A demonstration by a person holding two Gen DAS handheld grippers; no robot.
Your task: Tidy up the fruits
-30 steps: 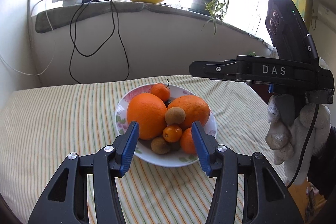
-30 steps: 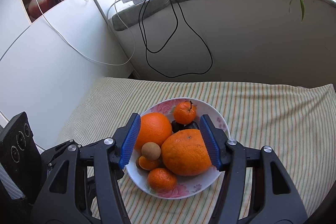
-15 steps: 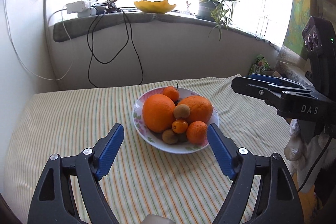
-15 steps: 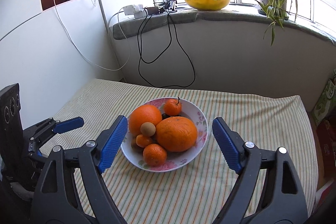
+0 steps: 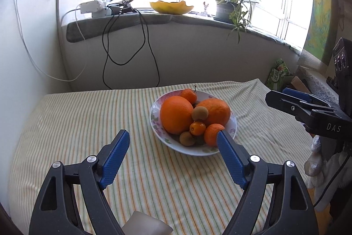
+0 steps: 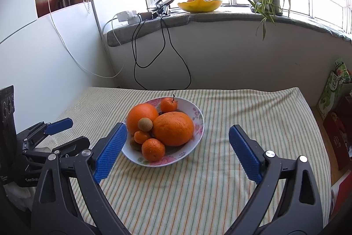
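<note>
A white flowered bowl [image 5: 231, 128] stands on the striped tablecloth and shows in the right wrist view too [image 6: 198, 124]. It holds two big oranges [image 5: 176, 115] [image 6: 173, 128], several small mandarins [image 6: 153, 149], and small brown kiwis [image 5: 199, 113]. My left gripper [image 5: 173, 142] is open and empty, held back from the bowl's near left side. My right gripper [image 6: 177, 136] is open and empty, back from the bowl's near side. The right gripper also shows at the right edge of the left wrist view [image 5: 308, 107].
The striped tablecloth [image 6: 242, 124] covers the table. A grey windowsill [image 5: 154, 21] behind holds a yellow bowl [image 5: 171, 7], a potted plant [image 5: 231, 8], a power strip and hanging black cables [image 5: 132, 47]. Boxes [image 6: 334, 89] stand off the table's right edge.
Both grippers have pulled back and away from the bowl and their jaws have opened wider. The fruit lies as before in the bowl.
</note>
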